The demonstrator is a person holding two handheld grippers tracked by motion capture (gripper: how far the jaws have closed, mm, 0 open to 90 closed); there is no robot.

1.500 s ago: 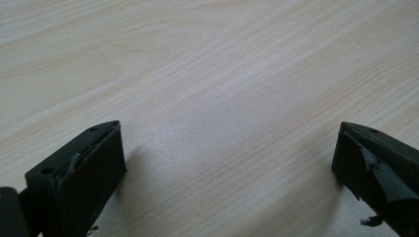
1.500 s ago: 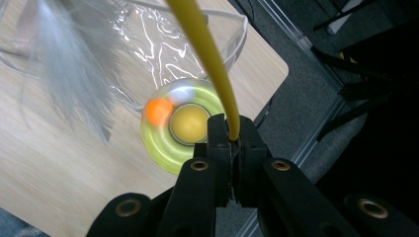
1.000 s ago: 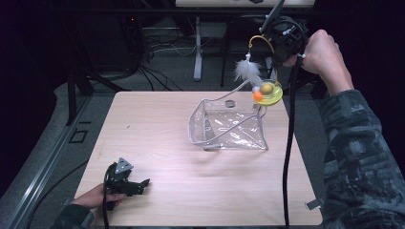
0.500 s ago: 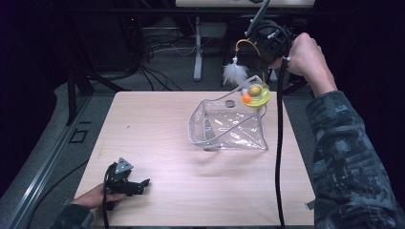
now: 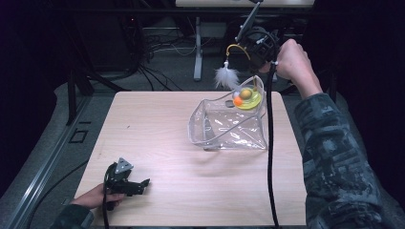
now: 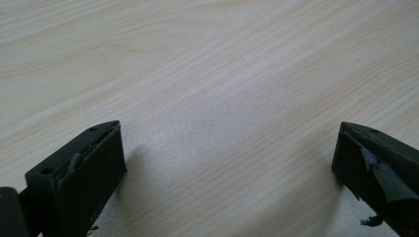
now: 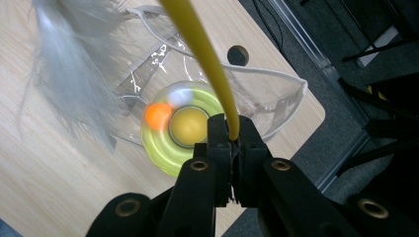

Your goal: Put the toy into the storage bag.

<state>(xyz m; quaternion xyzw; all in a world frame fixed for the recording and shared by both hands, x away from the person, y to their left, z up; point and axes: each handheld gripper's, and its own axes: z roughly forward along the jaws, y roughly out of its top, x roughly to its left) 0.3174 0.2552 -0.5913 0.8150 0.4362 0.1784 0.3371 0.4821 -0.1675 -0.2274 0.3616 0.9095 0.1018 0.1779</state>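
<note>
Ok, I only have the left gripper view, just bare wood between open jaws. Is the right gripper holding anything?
Observer: Yes. The right gripper is shut on the yellow arched wire of a cat toy with a yellow-green disc base.
Operator: Where is that toy over the table?
Observer: The disc base hangs at the far right corner of a clear plastic pouch, by its open top. I cannot tell whether it touches the rim.
Operator: Anything loose on it?
Observer: A white feather dangles from the wire's free end, left of the disc base in the high view.
Operator: And my gripper?
Observer: The left gripper sits near the wooden table's near left corner, well apart from the pouch.
</note>
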